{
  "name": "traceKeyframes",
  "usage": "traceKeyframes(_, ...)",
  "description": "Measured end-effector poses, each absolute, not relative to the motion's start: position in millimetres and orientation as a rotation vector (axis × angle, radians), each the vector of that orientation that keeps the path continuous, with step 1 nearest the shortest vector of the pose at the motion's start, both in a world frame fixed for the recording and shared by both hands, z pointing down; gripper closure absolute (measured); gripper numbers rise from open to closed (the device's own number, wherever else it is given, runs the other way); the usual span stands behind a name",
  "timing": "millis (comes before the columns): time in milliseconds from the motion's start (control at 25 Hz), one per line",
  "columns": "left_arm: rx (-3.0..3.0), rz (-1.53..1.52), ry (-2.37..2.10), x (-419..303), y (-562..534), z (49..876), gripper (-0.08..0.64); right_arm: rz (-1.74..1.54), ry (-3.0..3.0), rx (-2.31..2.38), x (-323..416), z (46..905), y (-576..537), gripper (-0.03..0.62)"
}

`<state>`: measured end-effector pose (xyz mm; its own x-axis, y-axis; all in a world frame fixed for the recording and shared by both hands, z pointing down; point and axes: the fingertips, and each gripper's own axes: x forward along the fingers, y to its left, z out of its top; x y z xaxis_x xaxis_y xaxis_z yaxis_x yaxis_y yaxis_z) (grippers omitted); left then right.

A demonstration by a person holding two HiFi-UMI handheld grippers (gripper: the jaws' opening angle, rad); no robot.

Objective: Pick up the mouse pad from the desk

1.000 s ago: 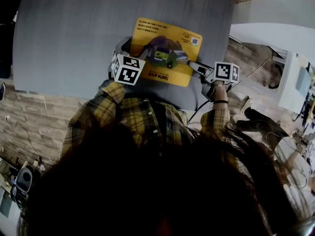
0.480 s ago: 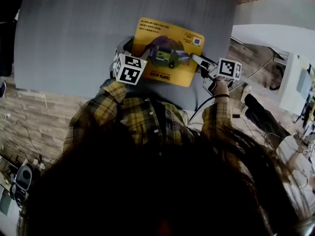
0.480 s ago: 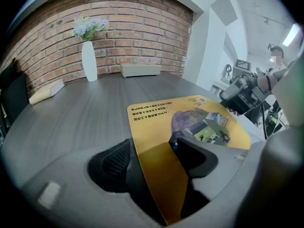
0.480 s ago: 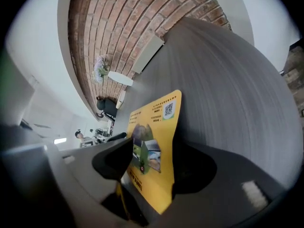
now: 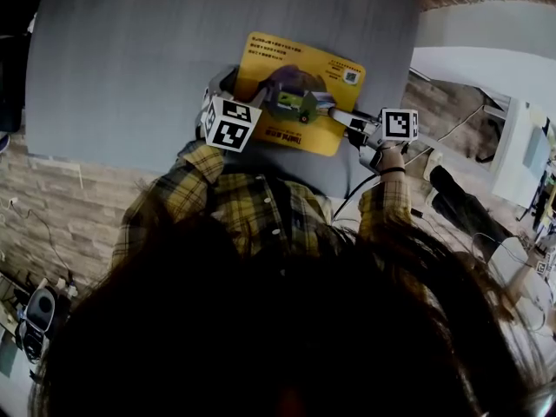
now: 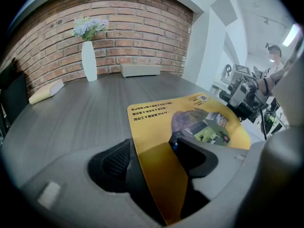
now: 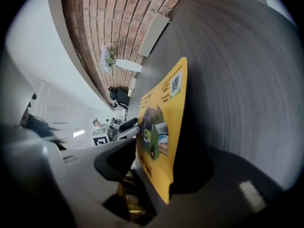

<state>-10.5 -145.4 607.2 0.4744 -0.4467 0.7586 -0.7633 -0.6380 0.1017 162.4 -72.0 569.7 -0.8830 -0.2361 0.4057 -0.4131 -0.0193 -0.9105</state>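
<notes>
The yellow printed mouse pad (image 5: pixel 300 81) is tilted up off the grey desk (image 5: pixel 130 68). My left gripper (image 5: pixel 259 94) is at its near left edge. In the left gripper view the mouse pad (image 6: pixel 190 113) runs slantwise between the jaws of the left gripper (image 6: pixel 149 146), over the lower one, and a gap shows. My right gripper (image 5: pixel 341 116) is at the right edge. Its jaws have just been closing, with the mouse pad (image 7: pixel 164 113) edge-on between them. In the right gripper view a slit still shows at the right gripper (image 7: pixel 161 148), between one jaw and the pad.
A white vase with flowers (image 6: pixel 89 56), a pale long box (image 6: pixel 140 70) and a flat yellowish thing (image 6: pixel 45 91) stand at the desk's far side by the brick wall. A white table (image 5: pixel 486 59) lies to the right, with cables on the floor.
The right gripper has swung and shifted along the pad's right edge, and its jaws stand closer around it. The left gripper and the pad's left edge have stayed put.
</notes>
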Motion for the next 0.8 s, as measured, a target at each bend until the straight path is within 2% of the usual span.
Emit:
traceKeyframes(320, 2.292, 0.994, -1.008, -9, -143, 610, 0.241, 1.99, -2.166, 0.66, 165, 569, -74, 0.376)
traceKeyframes(800, 2.285, 0.994, -1.006, -10, -143, 610, 0.241, 2.172, -2.143, 0.544, 139, 571, -85, 0.4)
